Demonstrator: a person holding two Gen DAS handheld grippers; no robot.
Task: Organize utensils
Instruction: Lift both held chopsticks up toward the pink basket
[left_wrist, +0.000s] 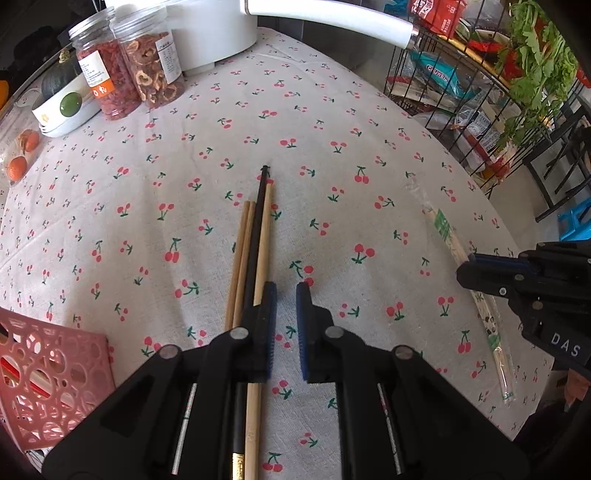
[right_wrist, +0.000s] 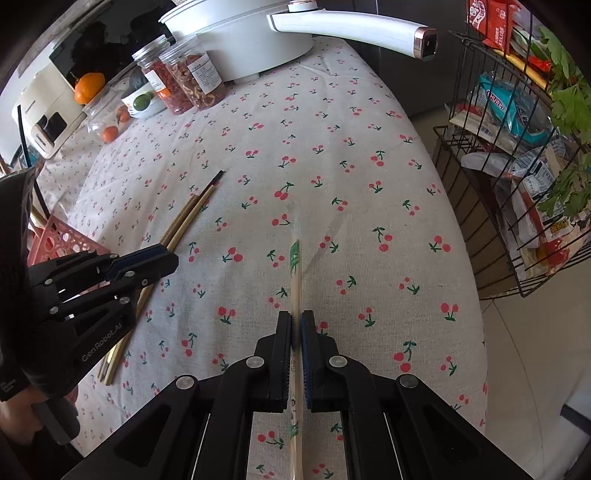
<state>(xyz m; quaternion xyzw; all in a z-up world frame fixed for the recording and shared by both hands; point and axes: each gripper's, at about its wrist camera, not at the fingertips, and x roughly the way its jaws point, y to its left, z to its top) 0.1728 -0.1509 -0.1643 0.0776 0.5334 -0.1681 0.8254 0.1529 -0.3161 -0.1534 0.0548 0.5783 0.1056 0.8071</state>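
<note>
Item: my left gripper (left_wrist: 285, 291), jaws parted, nothing between them. It hovers low over the cherry-print tablecloth (left_wrist: 332, 110), just right of the loose chopsticks.

Item: loose chopsticks (left_wrist: 255, 236), a bundle of light bamboo sticks with one black stick among them. They lie flat on the cloth, running from near to far, and pass beside and under the left finger of my left gripper. In the right wrist view the same bundle (right_wrist: 192, 206) lies to the left, partly hidden by my left gripper (right_wrist: 162, 262).

Item: my right gripper (right_wrist: 295, 321), clamped on the wrapped chopsticks (right_wrist: 294, 273). This is a pair in a clear sleeve with green print; it sticks out past the fingertips toward the far side, low over the cloth. In the left wrist view the wrapped pair (left_wrist: 443, 229) lies to the right, well apart from the loose bundle, with my right gripper (left_wrist: 465, 273) on it.

Item: pink perforated basket (left_wrist: 51, 369), near left corner, with red and pale sticks showing through its holes.

Item: two clear jars (left_wrist: 125, 70) of dried red goods, far left.

Item: white pot (right_wrist: 243, 40) with a long handle, far edge.

Item: black wire rack (right_wrist: 517, 184) of packets and greens, right of the table.
</note>
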